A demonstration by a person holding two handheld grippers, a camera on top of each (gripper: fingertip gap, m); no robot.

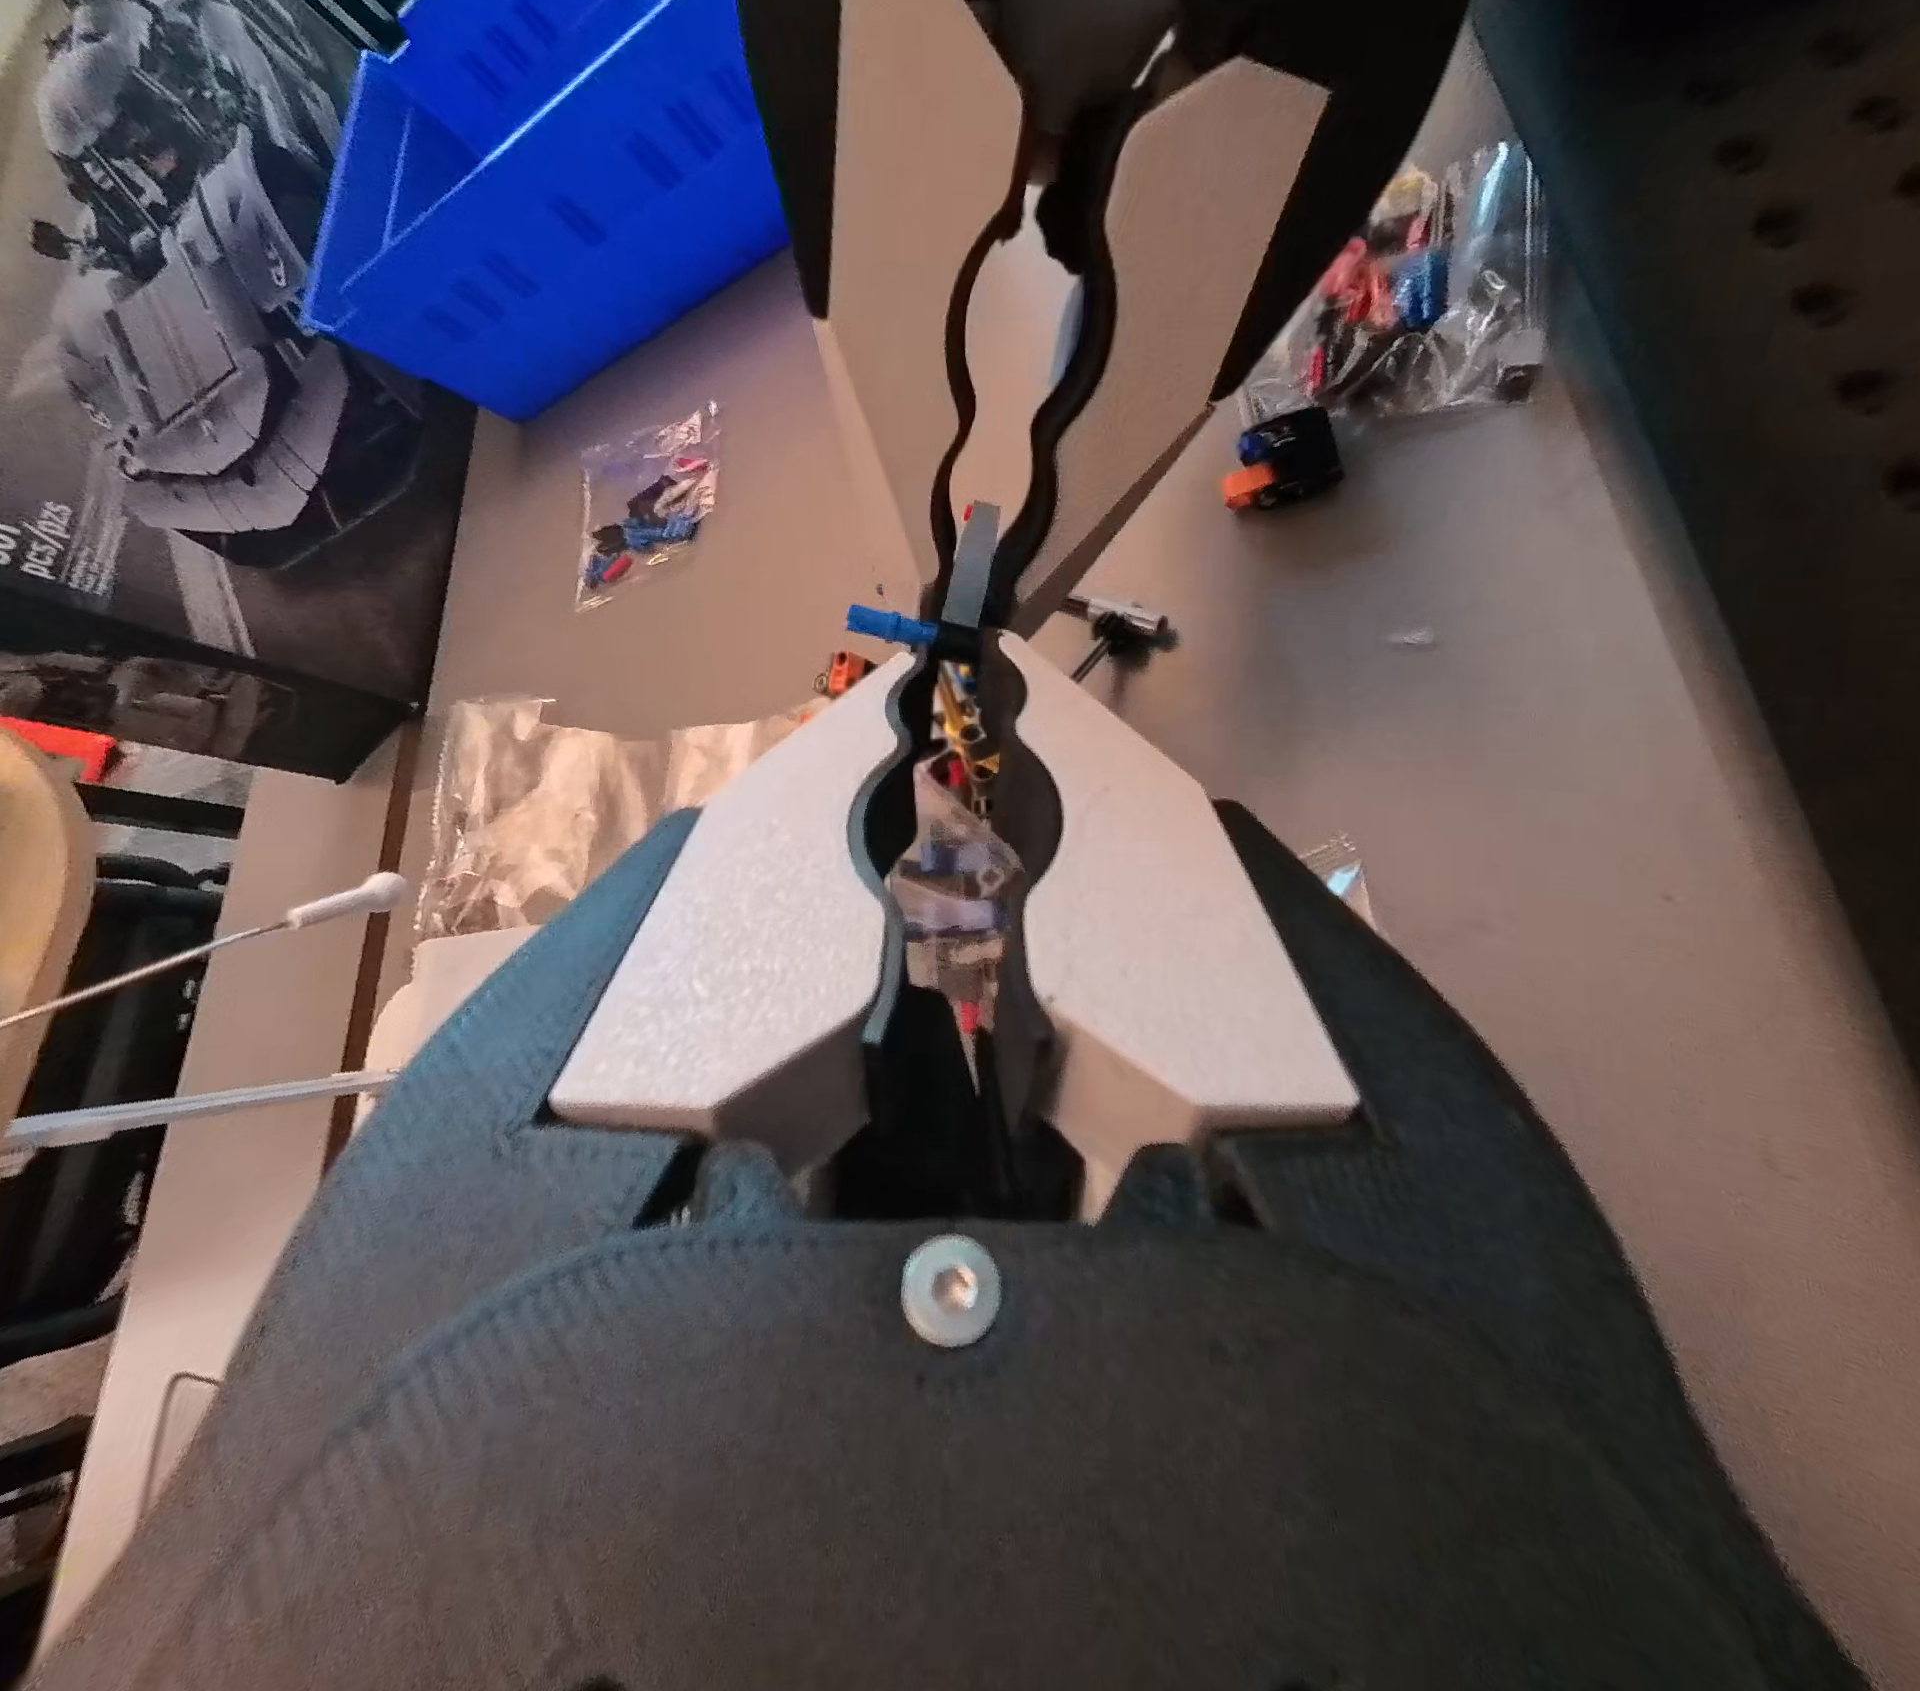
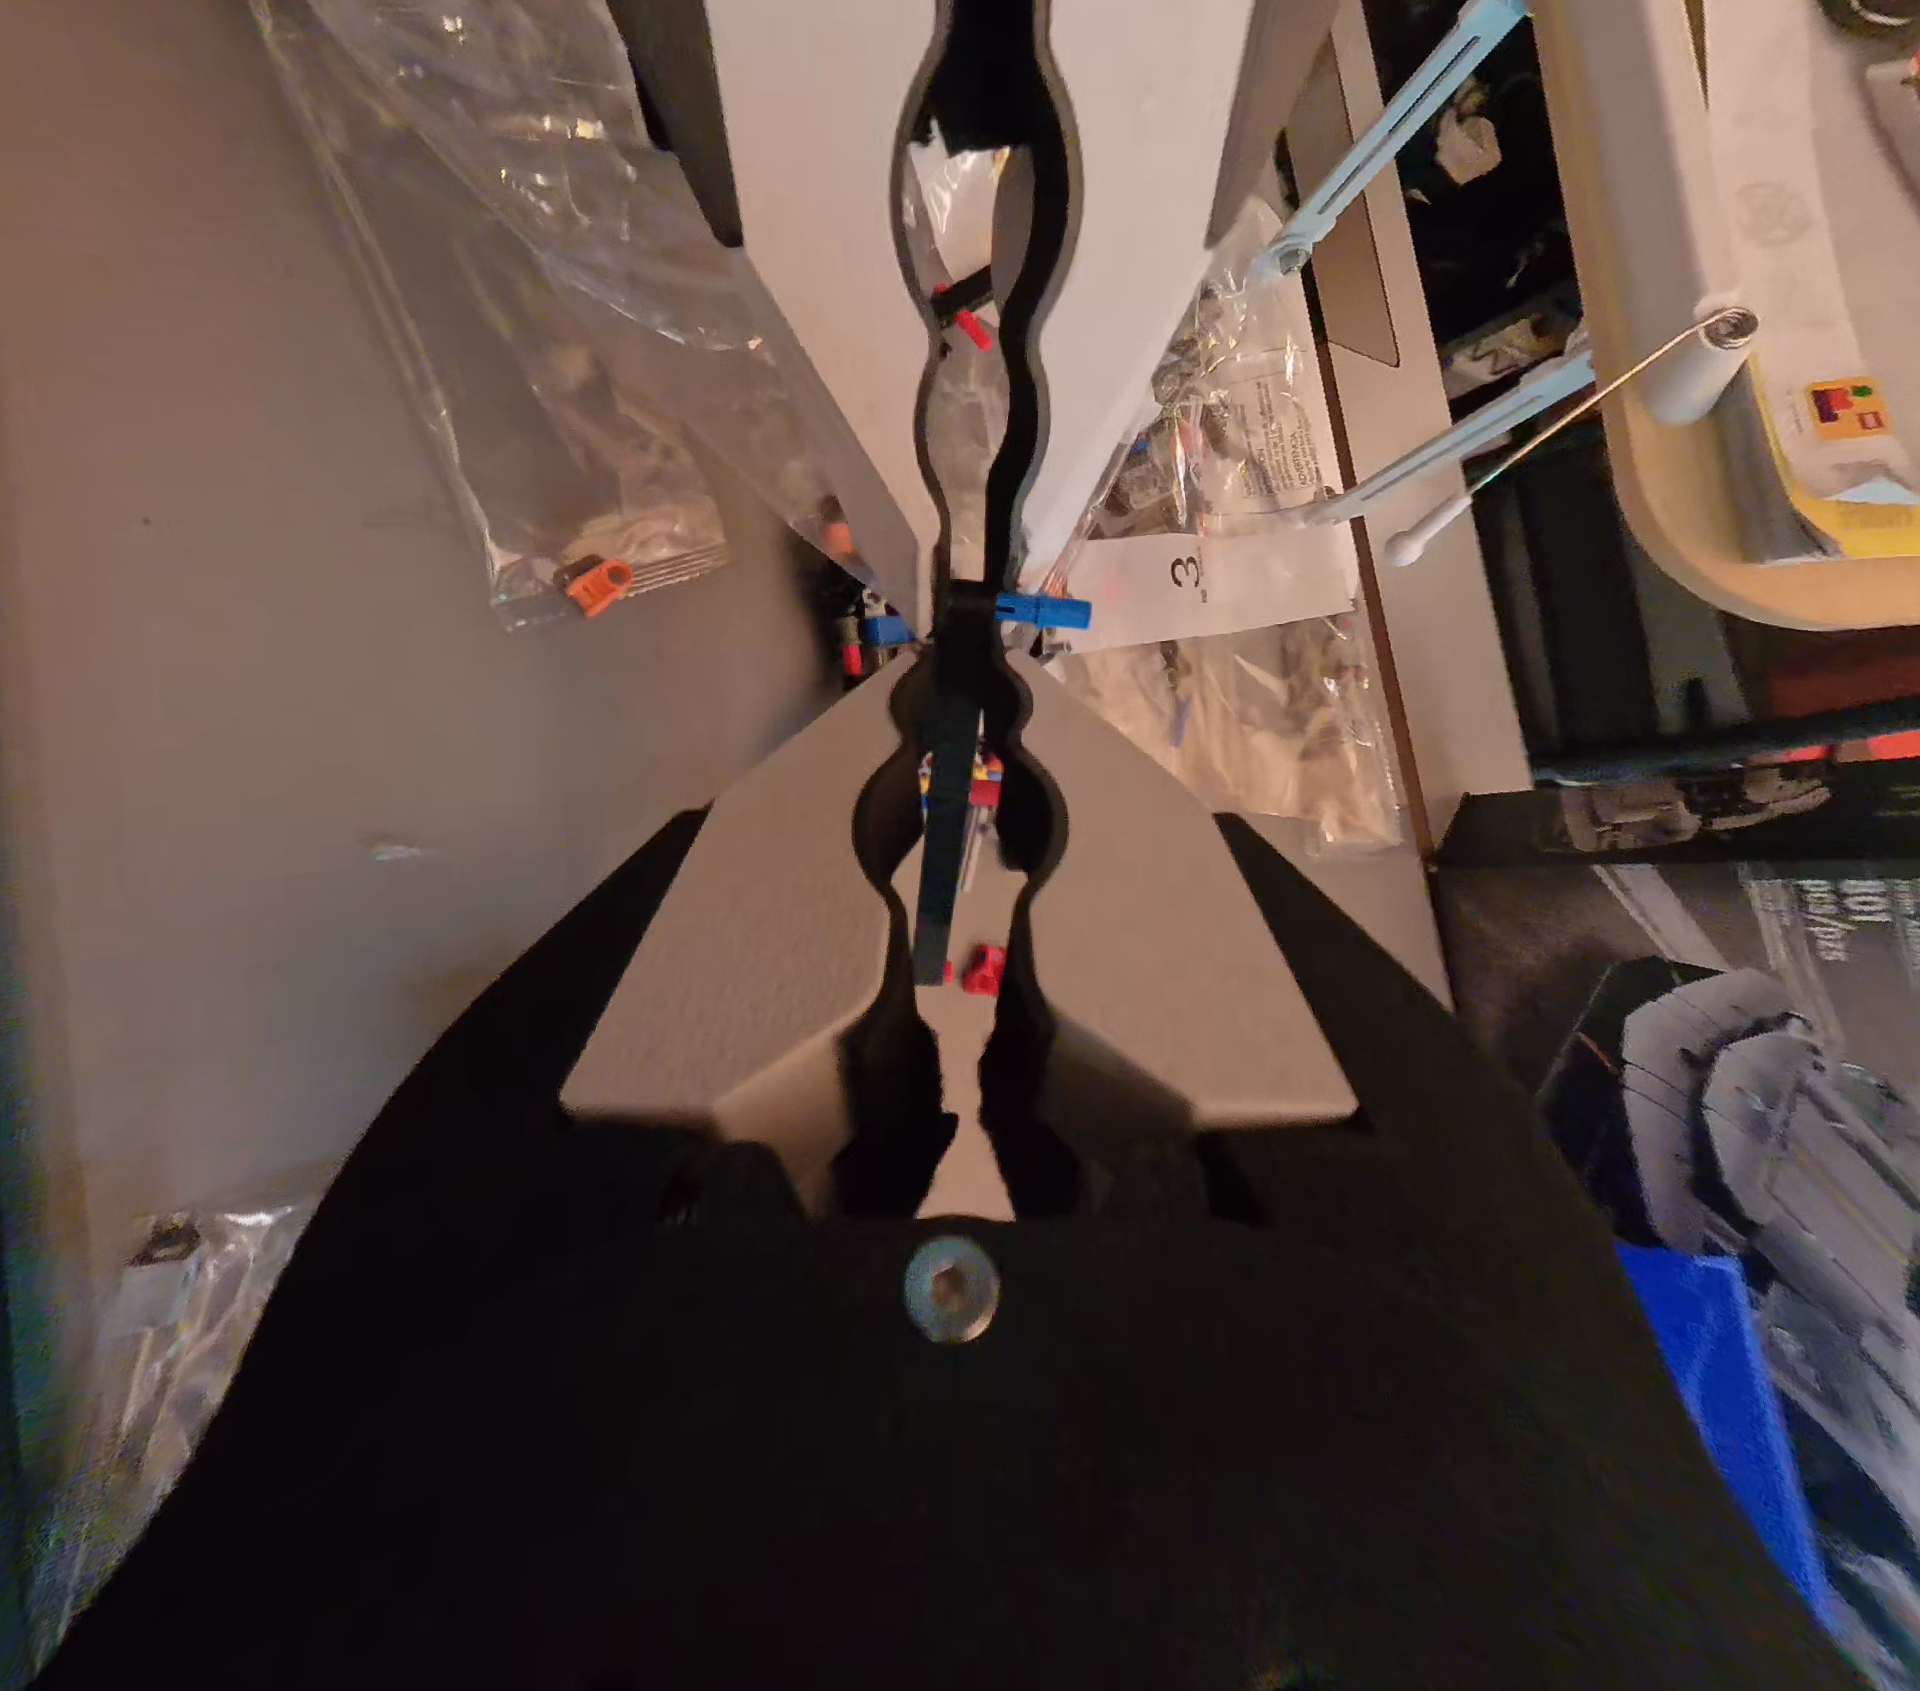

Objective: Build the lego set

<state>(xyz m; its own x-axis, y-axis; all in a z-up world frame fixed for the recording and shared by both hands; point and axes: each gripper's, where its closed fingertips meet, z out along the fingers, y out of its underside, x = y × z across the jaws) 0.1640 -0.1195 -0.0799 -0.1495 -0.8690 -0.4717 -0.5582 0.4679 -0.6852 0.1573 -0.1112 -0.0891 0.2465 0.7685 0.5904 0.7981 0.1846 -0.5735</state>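
Note:
My two grippers meet tip to tip above the table. My right gripper (image 2: 961,654) is shut on a long dark grey beam (image 2: 943,820) that runs back between its fingers. The beam also shows in the left wrist view (image 1: 979,550), held by the right gripper (image 1: 971,592) coming from the top. A small black connector (image 1: 961,633) sits at the beam's end, with a blue pin (image 1: 883,618) sticking out sideways; the pin also shows in the right wrist view (image 2: 1044,611). My left gripper (image 1: 956,659) is shut, its tips on that black connector.
A blue bin (image 1: 540,187) and the set's box (image 1: 156,239) stand at the left. Bags of parts (image 1: 644,498) (image 1: 1403,291) and a black-and-orange sub-assembly (image 1: 1283,457) lie on the table. Below are clear bags (image 2: 468,187), loose red piece (image 2: 985,966), and a tray (image 2: 1621,187). My two grippers' fingertips are within a few centimetres of each other.

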